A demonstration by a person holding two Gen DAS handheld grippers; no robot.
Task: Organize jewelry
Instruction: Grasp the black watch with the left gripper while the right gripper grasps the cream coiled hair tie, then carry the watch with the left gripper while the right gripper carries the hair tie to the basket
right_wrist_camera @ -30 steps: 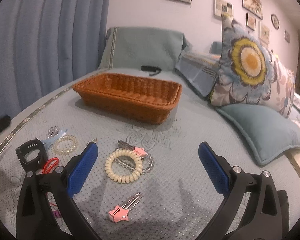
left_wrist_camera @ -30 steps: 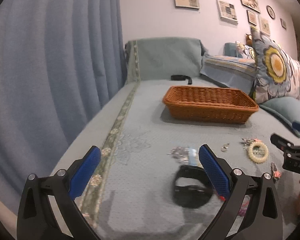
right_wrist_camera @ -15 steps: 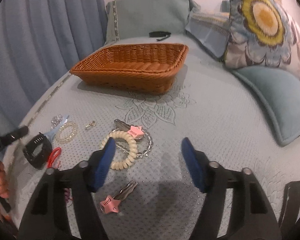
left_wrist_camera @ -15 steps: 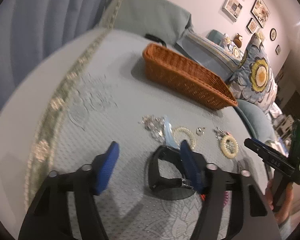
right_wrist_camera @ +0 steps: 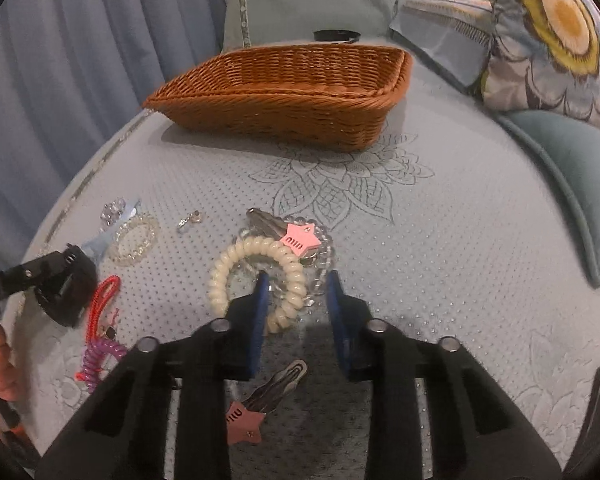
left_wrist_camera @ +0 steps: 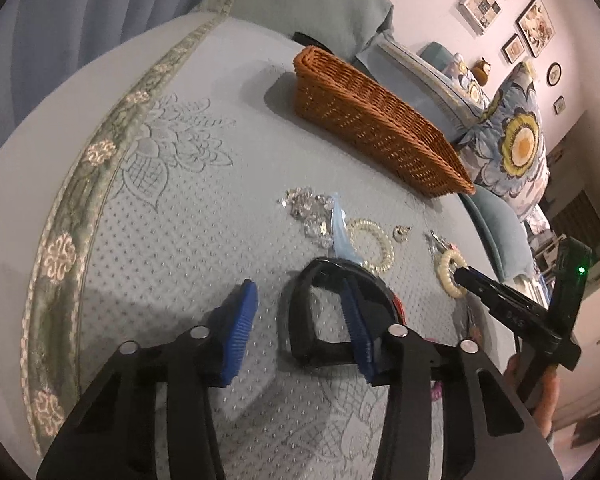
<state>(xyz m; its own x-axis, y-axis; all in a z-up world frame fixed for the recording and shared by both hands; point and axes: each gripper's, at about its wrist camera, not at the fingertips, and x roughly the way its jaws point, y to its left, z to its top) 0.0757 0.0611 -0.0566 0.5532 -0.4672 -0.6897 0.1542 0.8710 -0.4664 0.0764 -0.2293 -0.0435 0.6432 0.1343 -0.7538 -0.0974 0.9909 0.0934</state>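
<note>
Both tongs are down low over the bedspread [right_wrist_camera: 460,240]. Left gripper [left_wrist_camera: 300,320] stands open, its right finger [left_wrist_camera: 356,332] poked inside the black watch strap [left_wrist_camera: 300,344] so the strap's near side lies between the two pads, though nothing is pinched. Right gripper [right_wrist_camera: 296,304] is open too, narrower, straddling the near edge of the cream coil hair tie [right_wrist_camera: 256,276]; whether the pads touch it is hard to tell. A pink star clip [right_wrist_camera: 300,240] rests on the tie's far side, another [right_wrist_camera: 248,420] lies under the right tongs. Beaded bracelet [right_wrist_camera: 134,240], crystals [left_wrist_camera: 308,212] and red cord [right_wrist_camera: 104,300] lie between the two grippers. The basket [right_wrist_camera: 284,100] sits well beyond.
</note>
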